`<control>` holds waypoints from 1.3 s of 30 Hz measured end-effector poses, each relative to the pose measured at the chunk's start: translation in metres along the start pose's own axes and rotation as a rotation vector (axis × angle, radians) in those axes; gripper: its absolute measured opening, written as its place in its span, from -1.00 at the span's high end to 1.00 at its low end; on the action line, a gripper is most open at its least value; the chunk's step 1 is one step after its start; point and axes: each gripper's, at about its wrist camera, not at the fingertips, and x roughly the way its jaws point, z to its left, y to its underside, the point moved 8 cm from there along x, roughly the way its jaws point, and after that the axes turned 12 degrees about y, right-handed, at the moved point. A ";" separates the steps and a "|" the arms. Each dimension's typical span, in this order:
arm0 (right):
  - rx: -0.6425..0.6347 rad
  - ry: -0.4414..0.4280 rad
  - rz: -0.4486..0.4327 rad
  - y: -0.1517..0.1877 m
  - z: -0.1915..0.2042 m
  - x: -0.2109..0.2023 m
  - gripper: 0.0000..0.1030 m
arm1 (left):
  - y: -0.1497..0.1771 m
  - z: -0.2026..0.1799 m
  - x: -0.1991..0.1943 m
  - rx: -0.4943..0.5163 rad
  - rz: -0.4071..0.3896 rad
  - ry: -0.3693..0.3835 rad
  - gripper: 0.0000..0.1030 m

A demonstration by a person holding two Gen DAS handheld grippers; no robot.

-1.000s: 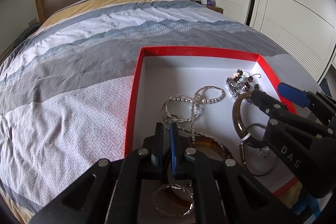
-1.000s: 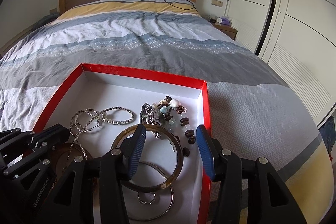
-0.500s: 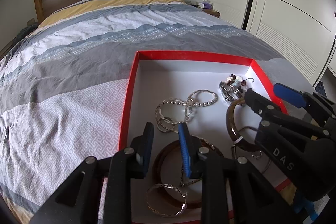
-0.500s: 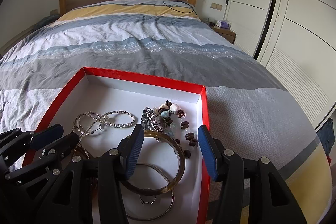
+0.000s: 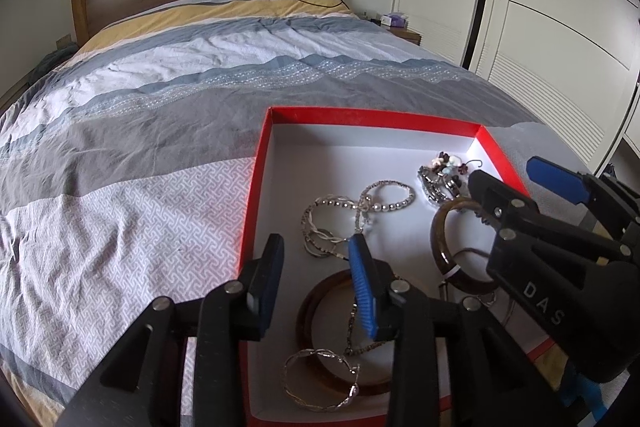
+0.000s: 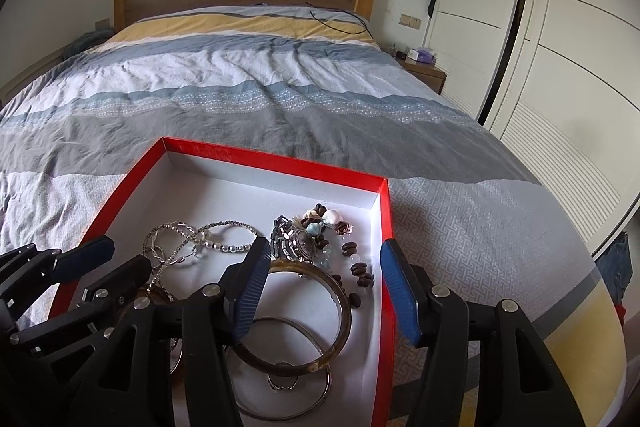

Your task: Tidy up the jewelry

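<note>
Red-walled, white-floored box (image 6: 386, 223) on the striped bedspread (image 6: 240, 107) holds tangled silver chains (image 5: 344, 211), a brown bangle (image 6: 320, 315), thin silver hoops and dark beads (image 6: 356, 267); left gripper (image 5: 316, 287) and right gripper (image 6: 324, 291) both hover above it, jaws apart, empty.

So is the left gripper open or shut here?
Open. The left gripper shows a clear gap between its blue pads, nothing clamped, hovering over the red box.
</note>
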 end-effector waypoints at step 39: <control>0.012 0.021 -0.078 -0.021 -0.003 -0.026 -0.43 | -0.015 0.016 -0.060 0.008 -0.149 -0.103 0.19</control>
